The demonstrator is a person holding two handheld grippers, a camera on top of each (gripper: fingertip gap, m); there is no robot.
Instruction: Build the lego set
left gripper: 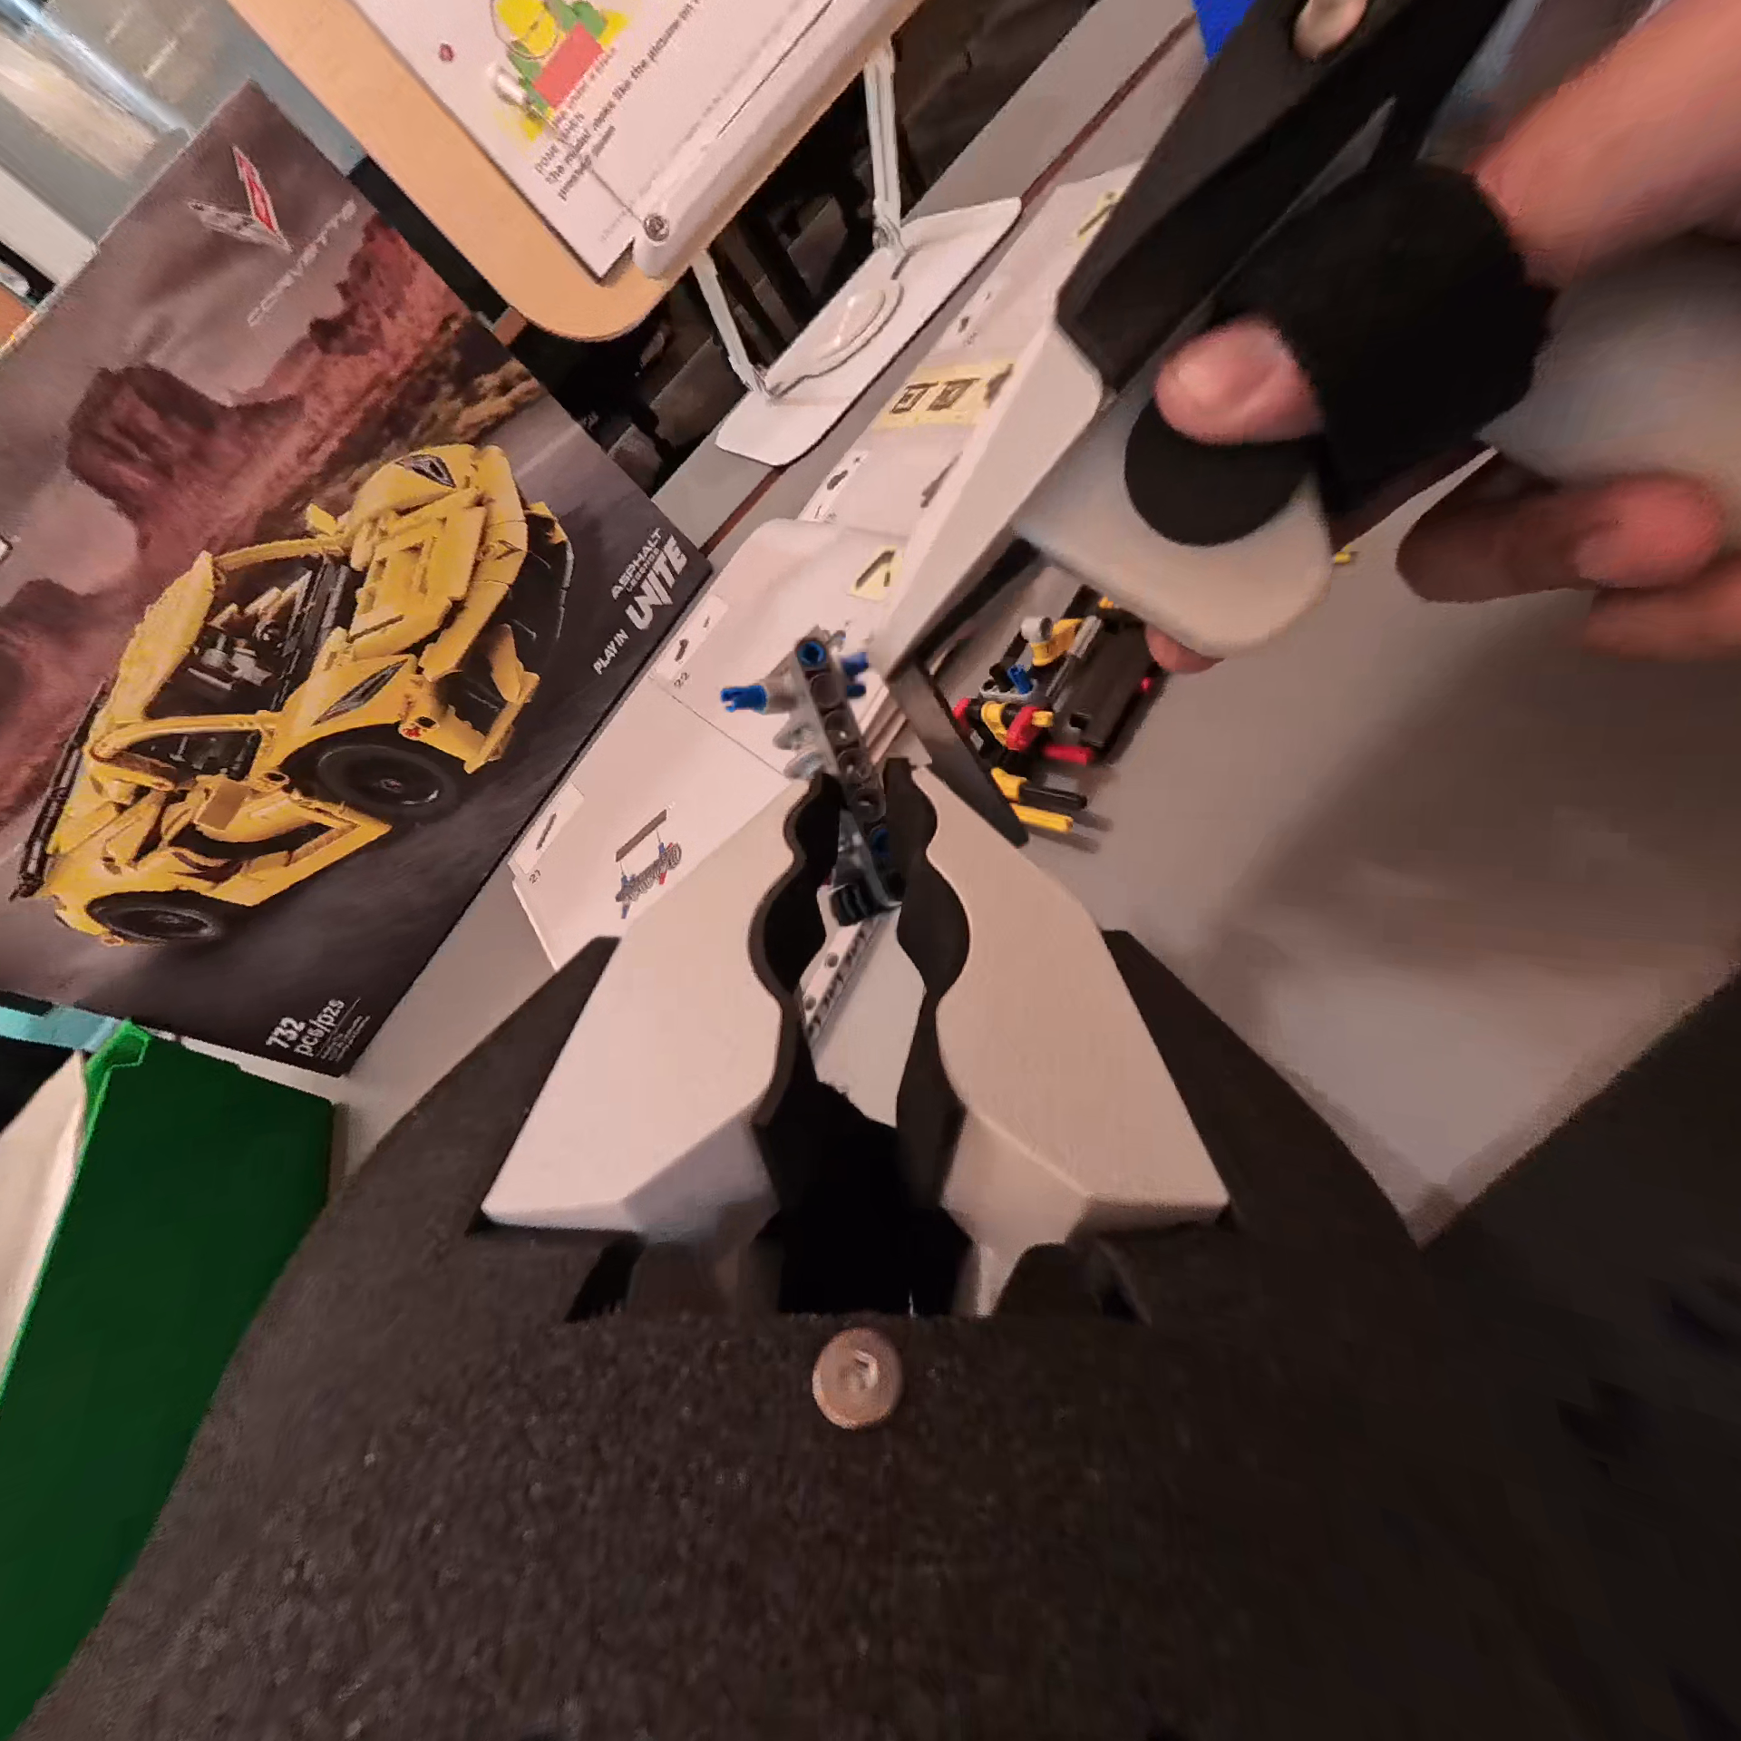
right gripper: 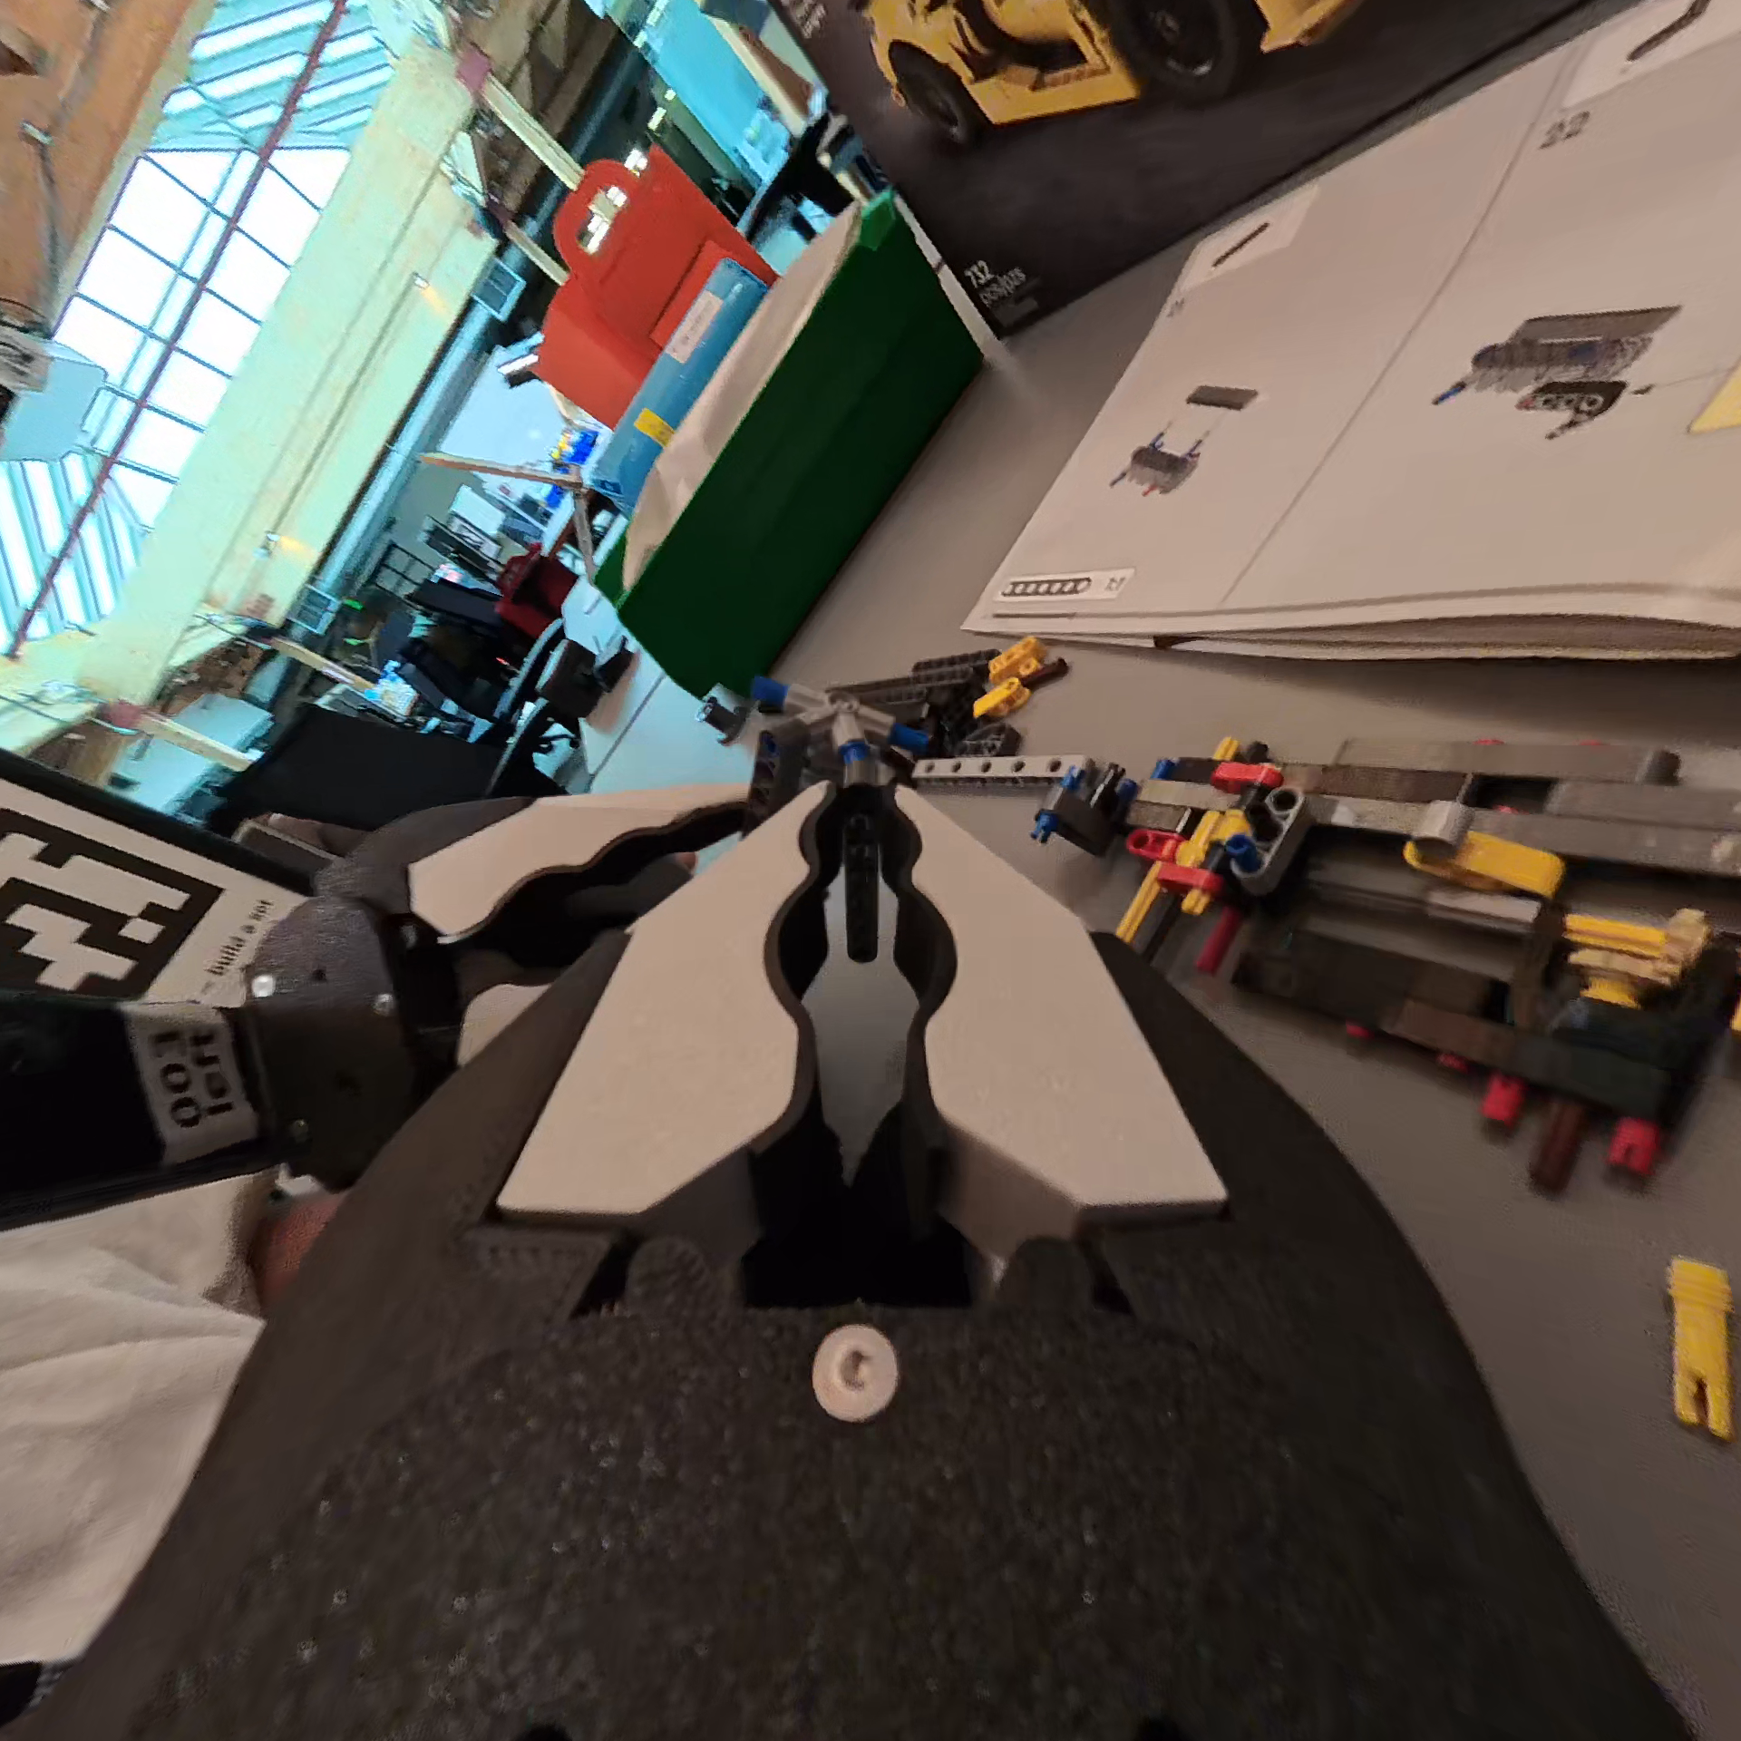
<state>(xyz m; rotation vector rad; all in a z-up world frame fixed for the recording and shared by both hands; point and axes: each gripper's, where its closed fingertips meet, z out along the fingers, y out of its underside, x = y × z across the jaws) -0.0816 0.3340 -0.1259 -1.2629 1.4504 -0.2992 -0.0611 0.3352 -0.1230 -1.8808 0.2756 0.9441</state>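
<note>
- Right gripper point(right gripper: 859, 801): reaches in level from the right, above the surface point(right gripper: 1272, 1272).
- Lego sub-assembly point(left gripper: 834, 744): black beam, grey connectors, blue pins; held aloft before the instruction booklet point(right gripper: 1413, 424).
- Left gripper point(left gripper: 857, 801): clenched on the beam's lower end.
- Right gripper: clamped on a black axle at the sub-assembly's far side.

I can't see the assembly's point(left gripper: 853, 754) lower end, buried between the fingers. Box point(left gripper: 273, 603) cut off at left edge. Loose parts point(right gripper: 1470, 904) blurred; booklet point(right gripper: 1413, 396) runs off right.
</note>
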